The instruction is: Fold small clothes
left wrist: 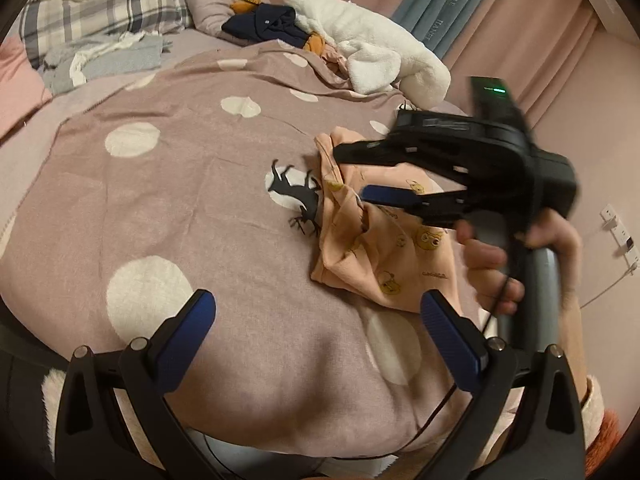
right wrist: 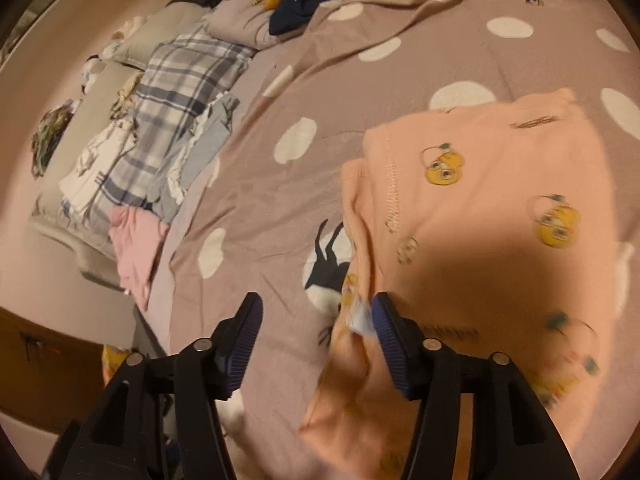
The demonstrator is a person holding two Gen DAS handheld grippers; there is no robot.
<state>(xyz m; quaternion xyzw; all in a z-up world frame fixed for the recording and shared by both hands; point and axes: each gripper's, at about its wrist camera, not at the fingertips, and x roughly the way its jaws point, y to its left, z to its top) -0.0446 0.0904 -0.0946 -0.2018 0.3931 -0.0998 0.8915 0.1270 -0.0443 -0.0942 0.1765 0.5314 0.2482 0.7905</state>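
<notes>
A peach garment [left wrist: 380,248] printed with small yellow cartoon figures lies partly folded on a mauve blanket [left wrist: 200,208] with white dots and a black deer. My right gripper [left wrist: 352,172] hovers over the garment's upper left part with its jaws apart; a hand [left wrist: 492,260] holds its handle. In the right wrist view the peach garment [right wrist: 480,200] fills the right side, and its loose left edge hangs between the jaws of the right gripper [right wrist: 316,308] close to the right pad, which does not press on it. My left gripper [left wrist: 318,312] stands open just before the garment's near edge, with only blanket between its fingers.
A white fleece [left wrist: 372,40] and a navy garment [left wrist: 264,24] lie bunched at the far end of the bed. A plaid pillow [left wrist: 112,0] and a row of laid-out clothes [right wrist: 180,120], ending in a pink piece [right wrist: 136,240], line the left side. Curtains [left wrist: 440,0] hang behind.
</notes>
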